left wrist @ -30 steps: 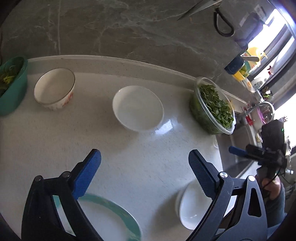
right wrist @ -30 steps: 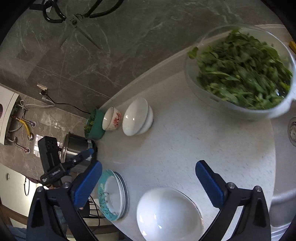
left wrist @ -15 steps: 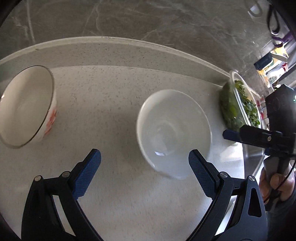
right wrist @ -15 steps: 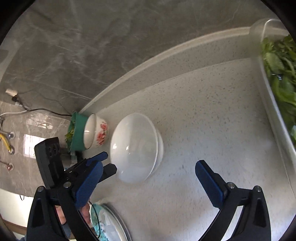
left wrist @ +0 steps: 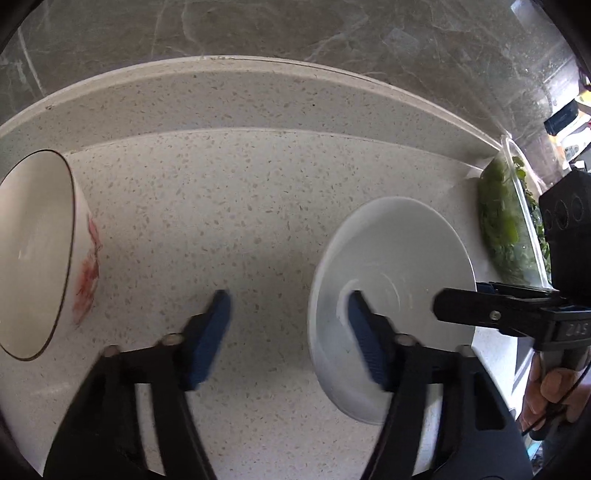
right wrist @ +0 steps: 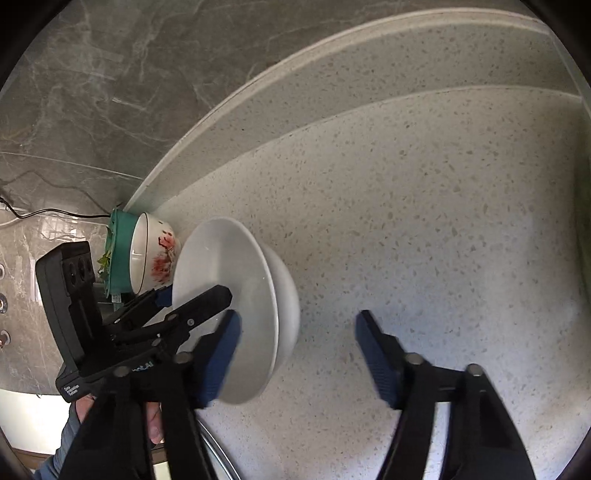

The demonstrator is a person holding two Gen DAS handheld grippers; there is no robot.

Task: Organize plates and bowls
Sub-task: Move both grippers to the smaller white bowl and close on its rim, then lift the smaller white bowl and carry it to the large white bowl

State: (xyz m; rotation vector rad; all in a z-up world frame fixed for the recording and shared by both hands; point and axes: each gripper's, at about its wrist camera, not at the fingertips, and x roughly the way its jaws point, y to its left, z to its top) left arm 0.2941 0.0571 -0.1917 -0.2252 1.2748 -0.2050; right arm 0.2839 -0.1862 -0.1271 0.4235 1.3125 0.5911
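Note:
A plain white bowl stands on the speckled counter. My left gripper is open around its left rim, with the right finger inside the bowl and the left finger outside. In the right wrist view the same white bowl sits at lower left; my right gripper is open around its right rim, with its left finger inside. A white bowl with red flowers stands at the far left, also in the right wrist view.
A clear bowl of green leaves stands at the right by the backsplash. A teal container of greens sits behind the flowered bowl. A plate rim shows at the bottom. A grey marble wall backs the counter.
Both grippers have moved in close and now straddle opposite rims of the white bowl. Their jaws have narrowed and are blurred.

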